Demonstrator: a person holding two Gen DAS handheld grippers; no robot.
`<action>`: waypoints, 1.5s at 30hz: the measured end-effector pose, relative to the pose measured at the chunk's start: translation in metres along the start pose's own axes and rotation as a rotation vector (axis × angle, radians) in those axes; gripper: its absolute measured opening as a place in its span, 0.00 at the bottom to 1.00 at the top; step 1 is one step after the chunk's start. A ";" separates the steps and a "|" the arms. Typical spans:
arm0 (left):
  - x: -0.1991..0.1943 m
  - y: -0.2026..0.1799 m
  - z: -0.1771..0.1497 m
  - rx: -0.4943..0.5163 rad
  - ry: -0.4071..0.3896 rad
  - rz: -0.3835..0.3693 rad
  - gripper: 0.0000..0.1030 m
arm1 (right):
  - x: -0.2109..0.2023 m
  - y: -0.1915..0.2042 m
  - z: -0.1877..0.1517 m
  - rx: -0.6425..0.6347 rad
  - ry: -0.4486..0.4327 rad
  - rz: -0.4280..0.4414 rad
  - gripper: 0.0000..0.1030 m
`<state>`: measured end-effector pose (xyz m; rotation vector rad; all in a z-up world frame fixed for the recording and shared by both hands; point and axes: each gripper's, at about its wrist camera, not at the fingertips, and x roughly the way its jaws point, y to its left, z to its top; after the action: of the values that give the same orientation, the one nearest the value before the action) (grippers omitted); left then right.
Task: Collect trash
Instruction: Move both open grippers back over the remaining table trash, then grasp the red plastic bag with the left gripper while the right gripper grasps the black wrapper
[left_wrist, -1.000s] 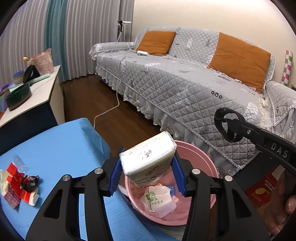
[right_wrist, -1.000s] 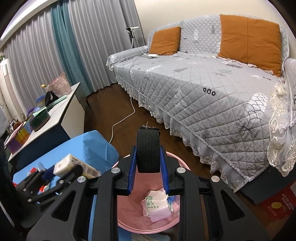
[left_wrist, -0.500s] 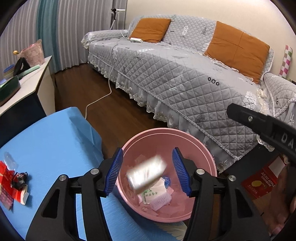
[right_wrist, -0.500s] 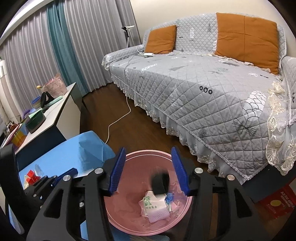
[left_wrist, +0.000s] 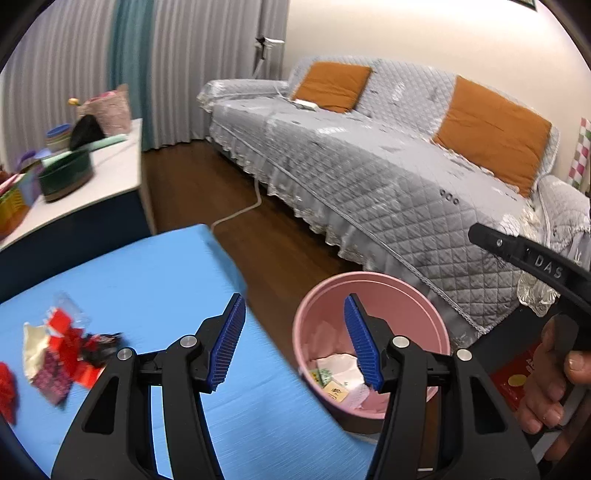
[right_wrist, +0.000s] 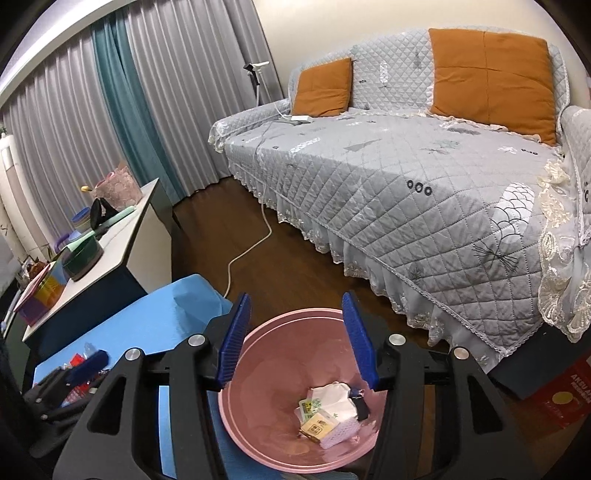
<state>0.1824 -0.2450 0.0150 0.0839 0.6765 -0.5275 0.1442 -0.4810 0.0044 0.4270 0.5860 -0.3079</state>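
A pink bin (left_wrist: 373, 288) (right_wrist: 258, 417) stands on the floor by the corner of the blue table (left_wrist: 155, 280) (right_wrist: 173, 306). Inside it lie tissue packs and wrappers (right_wrist: 328, 410) (left_wrist: 336, 376) and a black roll (right_wrist: 362, 406). A heap of red and white wrappers (left_wrist: 62, 350) lies on the table at the left. My left gripper (left_wrist: 293, 343) is open and empty, over the table edge beside the bin. My right gripper (right_wrist: 295, 339) is open and empty above the bin; its body shows in the left wrist view (left_wrist: 532, 258).
A grey quilted sofa (right_wrist: 406, 166) with orange cushions runs along the right. A white side table (right_wrist: 122, 236) with bowls and boxes stands at the left. A white cable (right_wrist: 251, 247) lies on the wooden floor. A red box (right_wrist: 565, 391) sits at lower right.
Both grippers opened: the tissue pack fell from the left, the black roll from the right, into the bin. The left gripper has swung left toward the table.
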 end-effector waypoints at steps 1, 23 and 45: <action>-0.004 0.004 0.000 -0.005 -0.005 0.006 0.54 | -0.001 0.005 -0.001 -0.010 -0.001 0.005 0.51; -0.125 0.131 -0.033 -0.124 -0.120 0.218 0.36 | -0.020 0.114 -0.038 -0.176 -0.003 0.162 0.40; -0.145 0.268 -0.106 -0.402 -0.079 0.499 0.36 | 0.026 0.238 -0.091 -0.316 0.122 0.355 0.17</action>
<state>0.1578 0.0759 -0.0035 -0.1431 0.6446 0.0890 0.2170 -0.2354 -0.0079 0.2377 0.6528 0.1507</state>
